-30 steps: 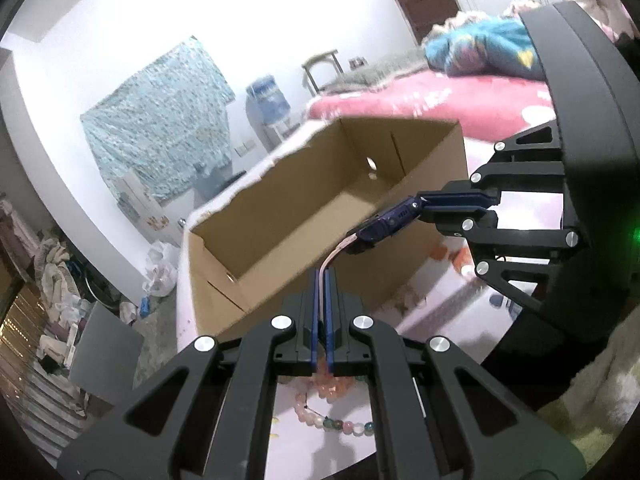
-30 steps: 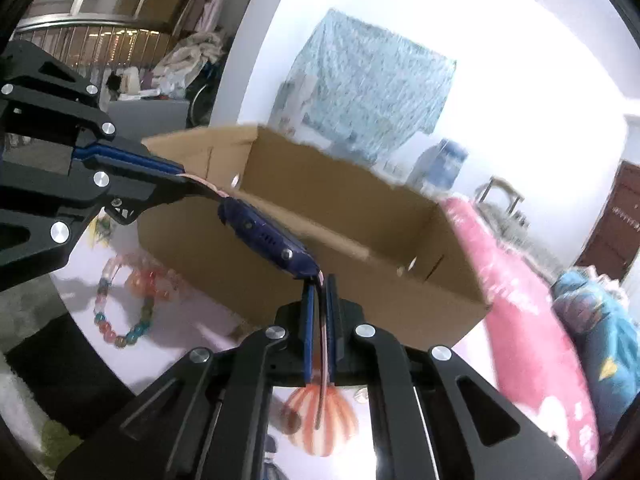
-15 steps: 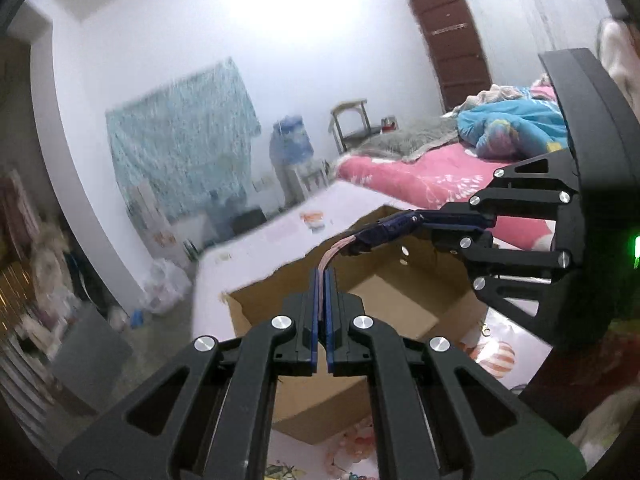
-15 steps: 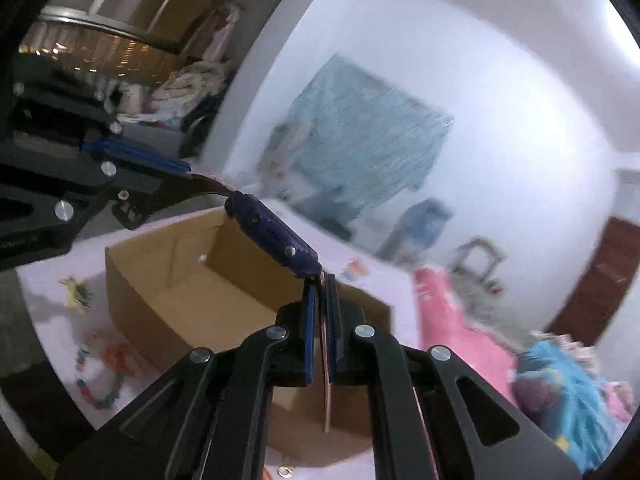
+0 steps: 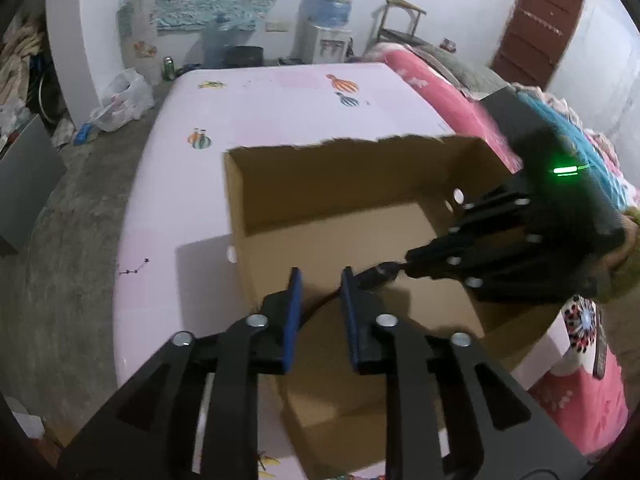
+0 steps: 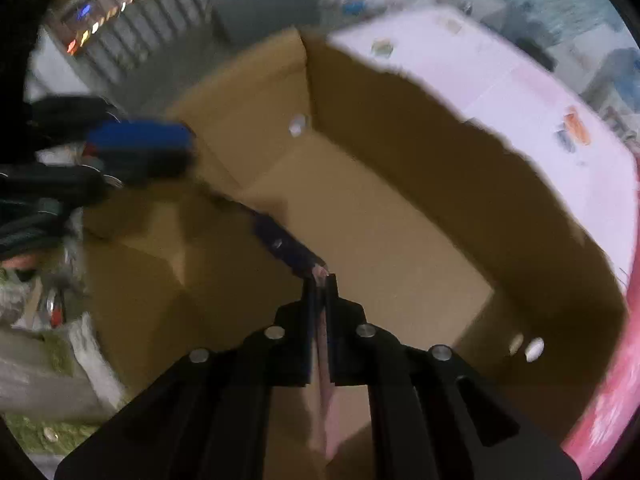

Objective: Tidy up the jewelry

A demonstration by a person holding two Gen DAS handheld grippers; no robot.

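Note:
An open cardboard box (image 5: 320, 184) stands on the pink table (image 5: 280, 96), and both grippers hang over its bare inside (image 6: 380, 240). My right gripper (image 6: 320, 280) points steeply down and is shut on the pink strap of a blue-bodied watch (image 6: 280, 244). In the left wrist view that gripper (image 5: 408, 266) comes in from the right, with the watch (image 5: 376, 274) trailing from its tip. My left gripper (image 5: 321, 276) has its jaws opening; the watch's other strap end curves between the blue pads (image 5: 295, 300) without being pressed.
A water dispenser (image 5: 326, 20), a chair and a pink-covered bed (image 5: 432, 92) lie beyond the table. A brown door (image 5: 536, 28) is at the far right. A green fuzzy mat (image 6: 48, 360) lies beside the box's near wall.
Both grippers carried the watch from in front of the box to above its open top and tipped downward. The left jaws, shut on the strap before, have parted.

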